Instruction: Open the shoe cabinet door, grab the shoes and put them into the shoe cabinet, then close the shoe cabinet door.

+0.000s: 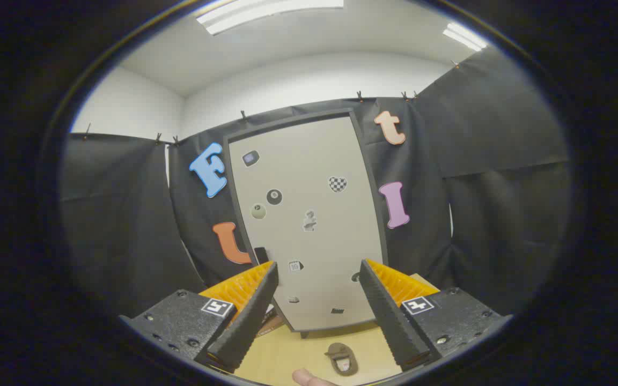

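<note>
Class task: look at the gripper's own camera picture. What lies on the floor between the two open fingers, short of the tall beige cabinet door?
In the gripper view, between the open gripper's fingers lies one small brown shoe on bare wooden floor, short of the shut beige cabinet door.

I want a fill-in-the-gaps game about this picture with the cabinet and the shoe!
1. The shoe cabinet door is ____.
2. The hand-held gripper has its fingers spread ____, holding nothing.
3. The brown shoe lies on the wooden ____, in front of the cabinet.
4. The door is dotted with small ____.

Missing words: shut; open; floor; stickers
</note>
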Motion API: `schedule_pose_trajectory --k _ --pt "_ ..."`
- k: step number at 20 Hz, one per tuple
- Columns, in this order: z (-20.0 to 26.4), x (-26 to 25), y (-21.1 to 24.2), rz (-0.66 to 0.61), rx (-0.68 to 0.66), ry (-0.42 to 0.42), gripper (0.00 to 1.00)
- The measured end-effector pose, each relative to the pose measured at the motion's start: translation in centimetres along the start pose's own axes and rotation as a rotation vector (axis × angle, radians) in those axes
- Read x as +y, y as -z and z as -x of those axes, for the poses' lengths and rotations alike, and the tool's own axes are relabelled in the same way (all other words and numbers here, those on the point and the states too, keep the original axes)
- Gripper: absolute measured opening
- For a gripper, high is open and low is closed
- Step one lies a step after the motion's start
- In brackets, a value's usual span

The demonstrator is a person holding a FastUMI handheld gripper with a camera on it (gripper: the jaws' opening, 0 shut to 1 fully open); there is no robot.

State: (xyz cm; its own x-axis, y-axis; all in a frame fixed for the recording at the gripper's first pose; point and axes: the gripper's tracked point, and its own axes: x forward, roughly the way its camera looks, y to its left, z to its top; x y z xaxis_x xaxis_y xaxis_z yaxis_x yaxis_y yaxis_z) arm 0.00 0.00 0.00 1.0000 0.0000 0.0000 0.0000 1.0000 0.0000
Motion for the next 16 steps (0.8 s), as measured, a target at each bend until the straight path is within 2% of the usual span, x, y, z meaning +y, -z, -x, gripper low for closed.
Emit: schedule_pose_trajectory --k 6,16 --pt "0.5 0.1 0.8 0.107 0.005 0.003 0.99" --pt "2.1 0.8 0.2 0.178 -0.015 0.025 0.99"
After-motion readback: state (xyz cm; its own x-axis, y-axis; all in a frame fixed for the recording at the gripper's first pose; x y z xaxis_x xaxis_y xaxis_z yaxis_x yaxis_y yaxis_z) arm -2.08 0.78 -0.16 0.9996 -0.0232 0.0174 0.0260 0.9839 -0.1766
